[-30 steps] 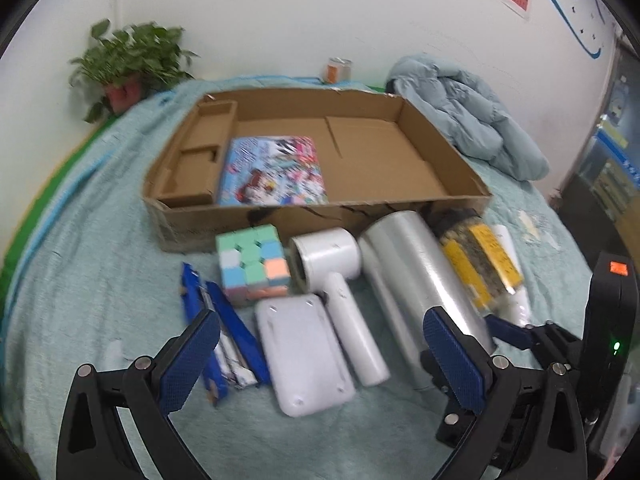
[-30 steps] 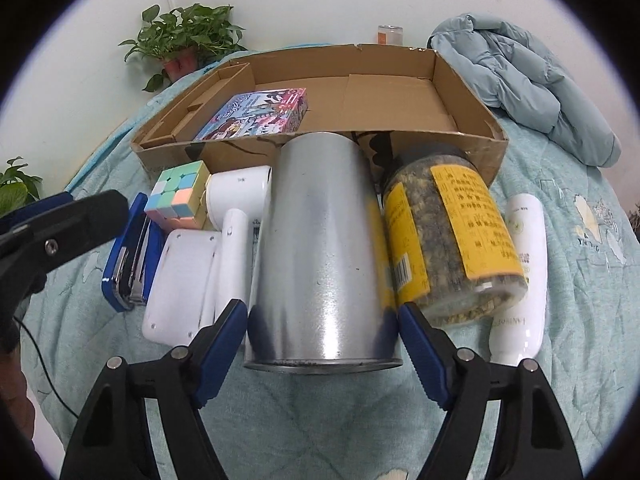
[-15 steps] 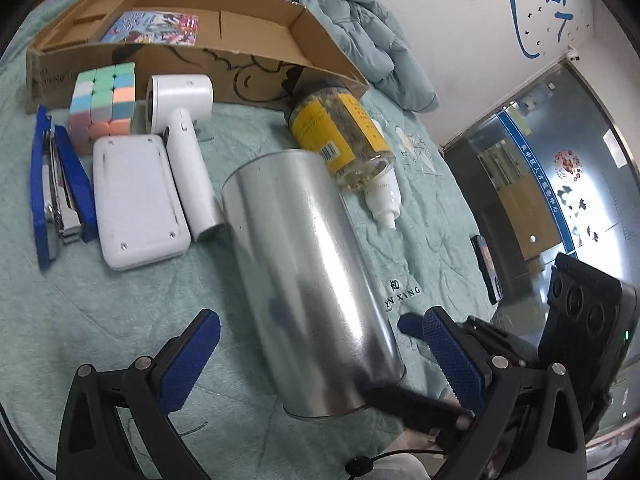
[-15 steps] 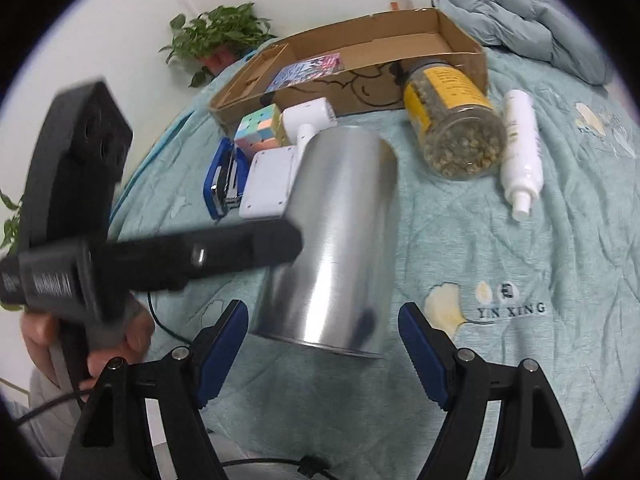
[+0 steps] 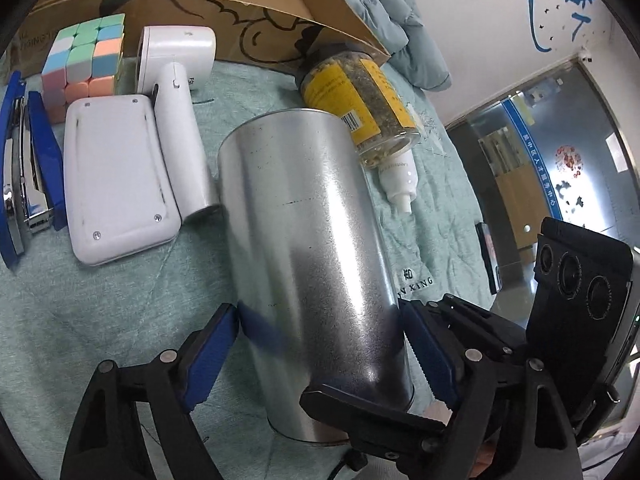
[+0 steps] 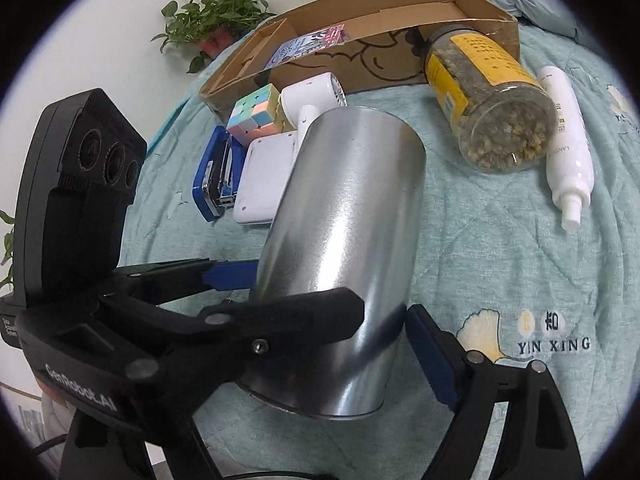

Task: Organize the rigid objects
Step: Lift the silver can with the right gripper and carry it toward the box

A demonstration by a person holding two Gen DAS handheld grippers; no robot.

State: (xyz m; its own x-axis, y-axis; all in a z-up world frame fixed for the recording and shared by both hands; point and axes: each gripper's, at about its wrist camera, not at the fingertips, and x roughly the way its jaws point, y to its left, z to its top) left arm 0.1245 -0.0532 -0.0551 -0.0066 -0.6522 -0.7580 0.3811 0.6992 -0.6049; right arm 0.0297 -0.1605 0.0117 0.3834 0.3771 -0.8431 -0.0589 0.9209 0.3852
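Between the blue pads of both tongs lies the metal can (image 5: 308,248) on its side on the green quilt (image 5: 100,320). The left gripper (image 5: 320,348) has just been closing, and its pads seem to touch the can's near end. The right gripper (image 6: 336,344) has just been opening; its right pad stands just beside the can, and the left gripper's arm hides its other pad. Beyond the can lie a jar (image 5: 356,100), a white bottle (image 6: 568,148) and a cardboard box (image 6: 400,4).
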